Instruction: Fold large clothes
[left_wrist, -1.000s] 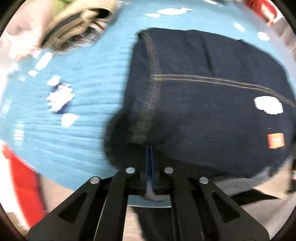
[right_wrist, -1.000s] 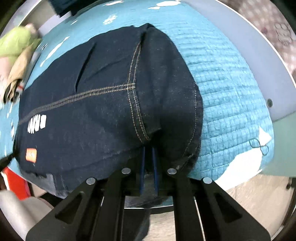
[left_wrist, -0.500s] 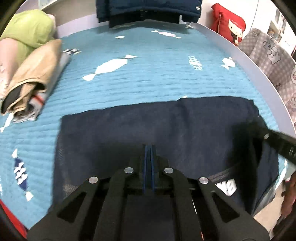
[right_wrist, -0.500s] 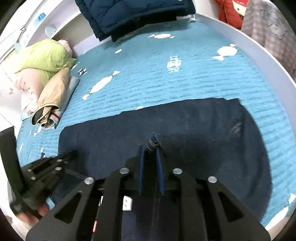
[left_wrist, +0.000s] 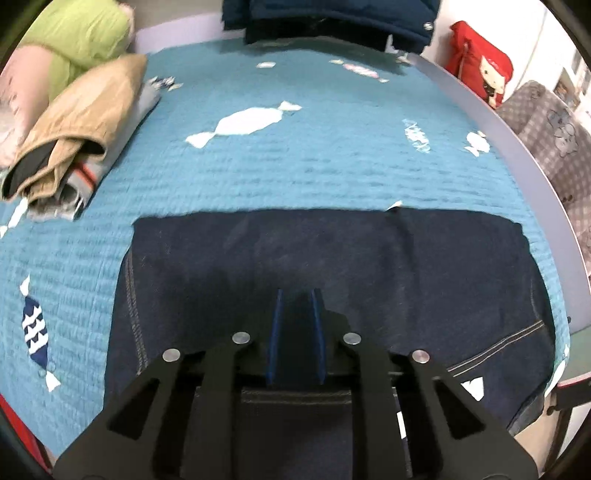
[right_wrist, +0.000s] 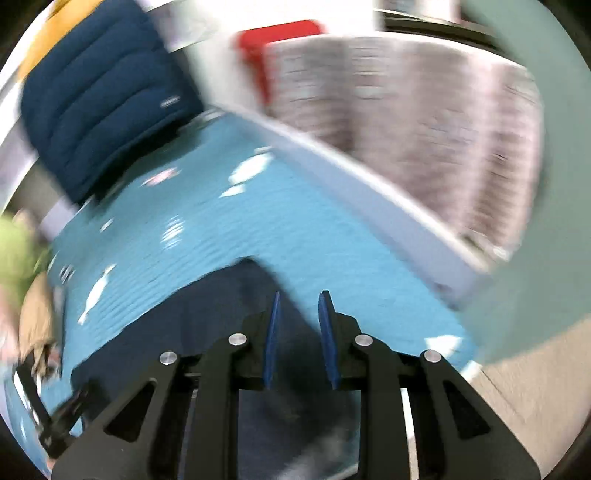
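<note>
Our left gripper (left_wrist: 296, 295) has just been opening, nothing between its parted blue pads (left_wrist: 275, 332); our right gripper (right_wrist: 300, 295) is parted and empty too. We see the folded jeans (left_wrist: 332, 266) flat on the teal quilt (left_wrist: 295, 166), khaki folded clothes (left_wrist: 81, 122) well apart.

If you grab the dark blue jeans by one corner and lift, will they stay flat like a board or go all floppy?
Probably floppy: the jeans are folded cloth lying soft on the blue quilt. The thick seams suggest heavy denim, so it would likely sag and unfold. The left gripper looks open above them, holding nothing.
</note>
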